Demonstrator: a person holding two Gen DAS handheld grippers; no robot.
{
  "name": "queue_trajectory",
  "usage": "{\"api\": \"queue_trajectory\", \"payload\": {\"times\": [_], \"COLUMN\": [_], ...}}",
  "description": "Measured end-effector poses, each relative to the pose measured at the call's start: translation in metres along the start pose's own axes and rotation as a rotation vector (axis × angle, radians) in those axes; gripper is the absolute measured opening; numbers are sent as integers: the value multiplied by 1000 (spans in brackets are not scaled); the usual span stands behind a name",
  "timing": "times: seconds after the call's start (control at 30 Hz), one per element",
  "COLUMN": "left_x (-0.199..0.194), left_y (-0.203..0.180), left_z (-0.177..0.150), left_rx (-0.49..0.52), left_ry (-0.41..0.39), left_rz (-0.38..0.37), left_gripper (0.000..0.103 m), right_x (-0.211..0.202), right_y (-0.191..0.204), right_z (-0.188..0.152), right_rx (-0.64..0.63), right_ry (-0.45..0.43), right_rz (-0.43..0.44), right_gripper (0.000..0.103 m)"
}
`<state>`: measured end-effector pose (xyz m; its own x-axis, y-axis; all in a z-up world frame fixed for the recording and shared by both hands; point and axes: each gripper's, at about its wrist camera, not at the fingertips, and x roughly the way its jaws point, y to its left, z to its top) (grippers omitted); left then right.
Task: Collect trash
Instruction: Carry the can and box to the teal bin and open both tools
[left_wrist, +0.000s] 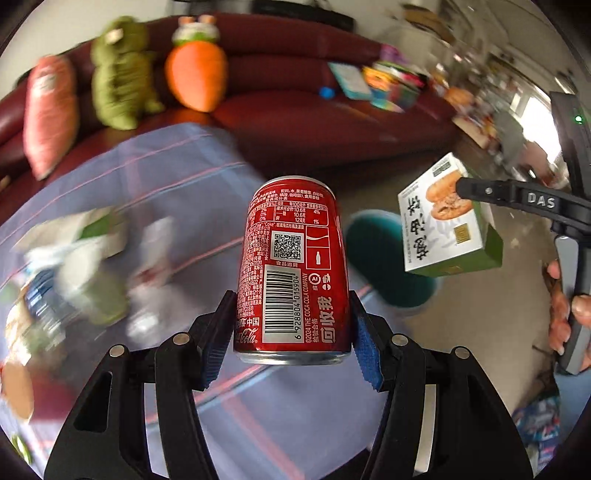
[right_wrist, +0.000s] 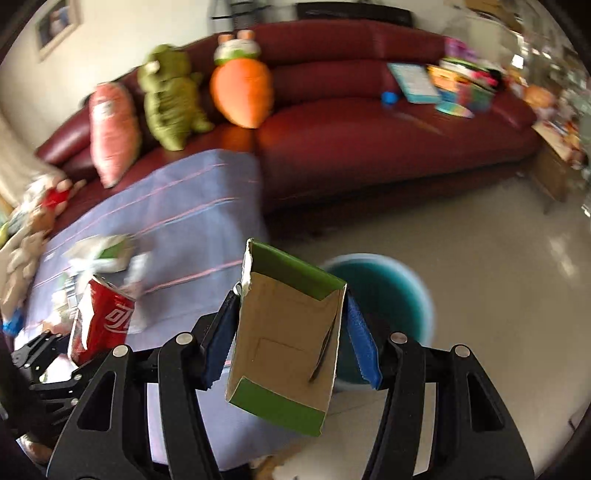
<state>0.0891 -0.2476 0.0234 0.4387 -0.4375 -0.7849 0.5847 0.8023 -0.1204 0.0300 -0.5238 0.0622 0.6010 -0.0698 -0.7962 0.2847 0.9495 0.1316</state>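
My left gripper is shut on a red Coca-Cola can, held in the air above the purple-clothed table; the can also shows in the right wrist view. My right gripper is shut on an open green and white snack box, which hangs over the table's edge, beside a teal bin on the floor. In the left wrist view the box hangs in front of the bin. More blurred wrappers and a bottle lie on the table.
A red sofa stands behind the table with plush toys and books on it. Pale floor lies to the right of the bin. A cluttered shelf is at far right.
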Motion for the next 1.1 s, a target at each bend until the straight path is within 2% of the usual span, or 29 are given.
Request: {"api": "queue_trajectory", "payload": {"times": [0.07, 0.27, 0.43, 0.57, 0.87, 0.93, 1.0, 1.07, 1.1], "left_x": [29, 111, 169, 199, 206, 198, 192, 182, 178], "left_y": [-25, -77, -102, -113, -102, -91, -88, -86, -84], "left_z": [17, 49, 57, 55, 52, 47, 45, 43, 42], "left_rx": [42, 113, 134, 139, 101, 94, 88, 83, 81], "left_ry": [36, 158, 259, 316, 320, 317, 301, 284, 279], "left_rz": [-35, -119, -142, -118, -95, -89, -78, -68, -68], "left_gripper": [60, 60, 60, 61, 65, 70, 81, 85, 87], "right_x": [16, 59, 88, 104, 123, 126, 128, 129, 128], "right_y": [-25, -81, -98, -102, -102, -99, -97, -96, -95], "right_z": [3, 5, -1, -8, -16, -19, -20, -21, -22], "right_rx": [35, 133, 169, 177, 177, 172, 176, 180, 184], "right_ry": [16, 80, 138, 173, 225, 242, 258, 271, 273], "right_rz": [-35, -57, -65, -64, -51, -49, -47, -39, -38], "right_gripper": [55, 55, 55, 55, 56, 59, 66, 67, 72]}}
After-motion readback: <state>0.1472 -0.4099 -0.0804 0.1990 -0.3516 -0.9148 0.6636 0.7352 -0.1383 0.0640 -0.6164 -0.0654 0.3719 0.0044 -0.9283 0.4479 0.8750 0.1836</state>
